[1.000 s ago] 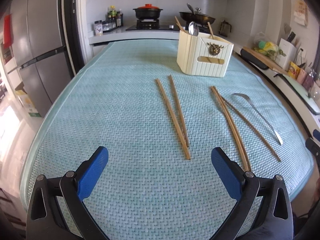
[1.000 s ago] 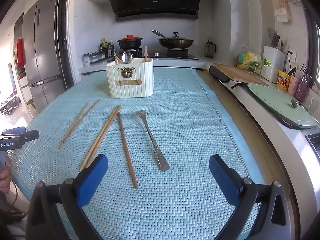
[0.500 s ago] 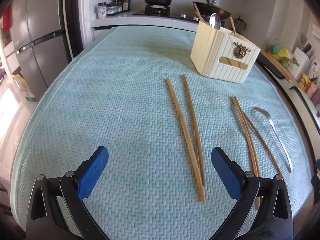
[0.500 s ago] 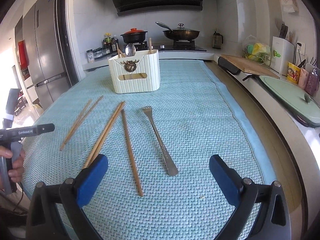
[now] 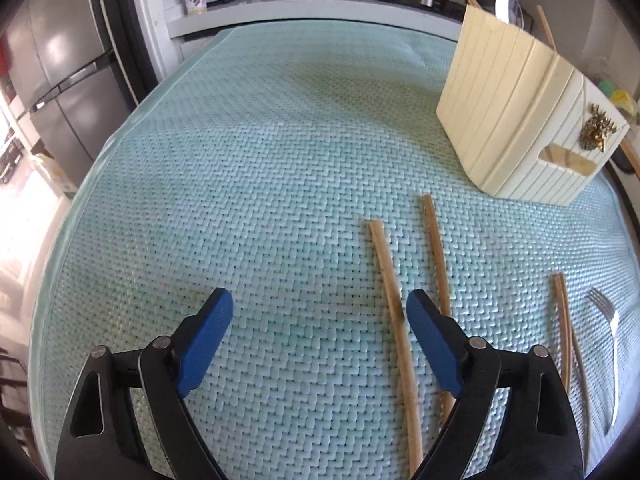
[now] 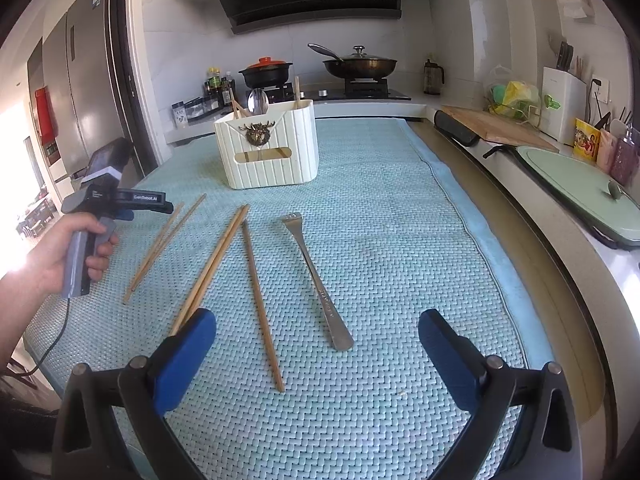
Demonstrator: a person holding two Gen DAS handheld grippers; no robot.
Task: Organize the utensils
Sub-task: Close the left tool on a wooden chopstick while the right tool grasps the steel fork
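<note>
Several wooden chopsticks and a metal fork point(image 6: 316, 280) lie on the light blue mat point(image 6: 380, 220). A cream utensil holder point(image 6: 269, 152) stands at the back with a spoon and chopsticks in it. My left gripper point(image 5: 320, 340) is open, low over the mat; a pair of chopsticks point(image 5: 394, 312) lies at its right finger. The holder point(image 5: 516, 112) is far right there. My right gripper point(image 6: 316, 344) is open and empty above the fork's handle. The left gripper also shows in the right wrist view point(image 6: 132, 200), over the left chopstick pair point(image 6: 160, 244).
A stove with a red-lidded pot point(image 6: 266, 74) and a pan point(image 6: 360, 65) stands behind the mat. A cutting board point(image 6: 492, 128) and a green tray point(image 6: 580, 192) lie along the right counter. A fridge point(image 6: 80, 92) stands at left.
My left gripper has moved forward and down toward the left pair of chopsticks, its jaws narrowing slightly. My right gripper has edged forward toward the fork.
</note>
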